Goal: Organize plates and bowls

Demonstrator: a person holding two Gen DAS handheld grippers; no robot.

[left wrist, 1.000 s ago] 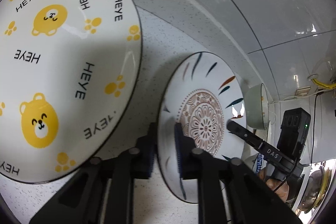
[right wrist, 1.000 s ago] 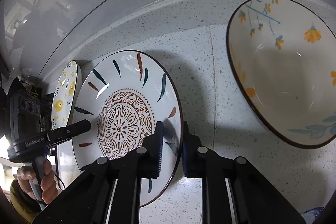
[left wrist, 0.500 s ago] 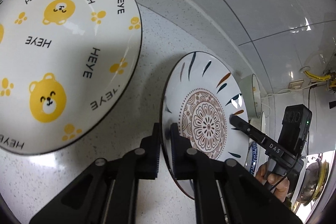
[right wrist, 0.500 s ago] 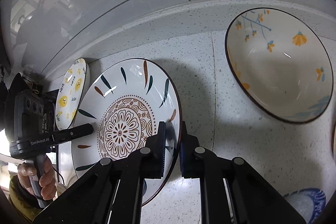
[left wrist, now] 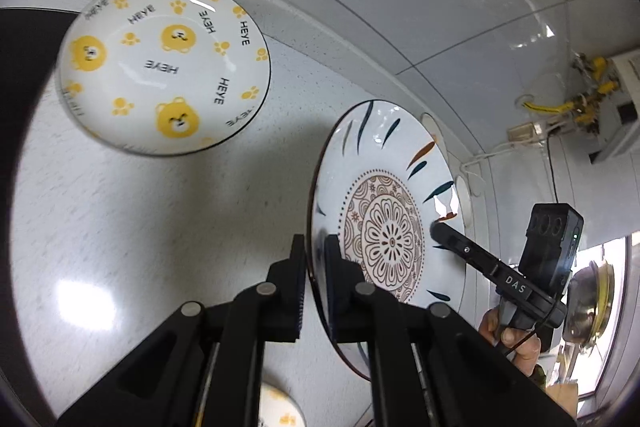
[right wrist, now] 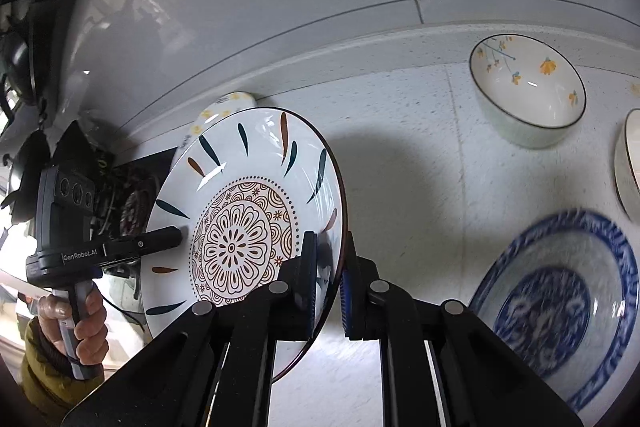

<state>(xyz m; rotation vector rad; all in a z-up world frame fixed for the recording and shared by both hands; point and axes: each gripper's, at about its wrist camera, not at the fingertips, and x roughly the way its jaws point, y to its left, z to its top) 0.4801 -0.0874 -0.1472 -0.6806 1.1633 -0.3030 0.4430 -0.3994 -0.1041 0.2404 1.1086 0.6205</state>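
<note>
The speckled white stone countertop [left wrist: 140,227] filled both views. At centre, the round white plate with a brown mandala and leaf strokes [right wrist: 248,219] hung above it, the left gripper [left wrist: 314,283] and right gripper [right wrist: 330,283] each clamped on opposite rims. The white bear-print plate [left wrist: 164,67] lay upper left, the floral bowl [right wrist: 528,91] upper right.

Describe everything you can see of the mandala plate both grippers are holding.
The mandala plate is a round, glossy, ceramic-looking white dish with a brown flower medallion ringed by dots, teal and brown leaf strokes and a thin dark rim. It is lifted clear of the speckled counter, tilted. The right gripper is shut on one edge, the left gripper on the opposite edge. No other dish touches it.
</note>
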